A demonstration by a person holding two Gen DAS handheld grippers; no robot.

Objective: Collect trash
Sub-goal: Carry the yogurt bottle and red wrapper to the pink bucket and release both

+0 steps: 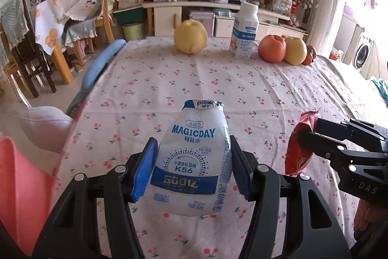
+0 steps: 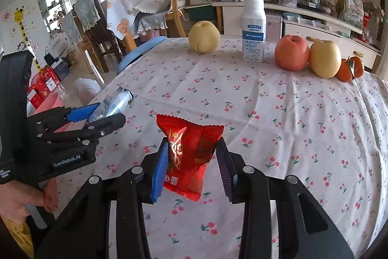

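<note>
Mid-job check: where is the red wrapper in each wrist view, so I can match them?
Left wrist: the red wrapper is at right of middle, edge-on, pinched by the right gripper coming in from the right.
Right wrist: bottom centre, face-on, between that gripper's pads.
Shared landmark: the white carton standing at the table's far edge, between the pear and the apple.

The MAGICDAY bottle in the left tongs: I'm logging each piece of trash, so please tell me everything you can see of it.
The small white plastic MAGICDAY drink bottle is squat and rounded, narrowing to a foil-sealed mouth with crinkled edges. Its label carries blue lettering, "K56", a blue band and a barcode down one side. It is held above the cherry-print tablecloth, neck pointing away from the camera, the blue-padded left tongs pressing on both flanks. Nothing else touches it. In the right wrist view, only its neck and foil top show beyond the pads.
</note>
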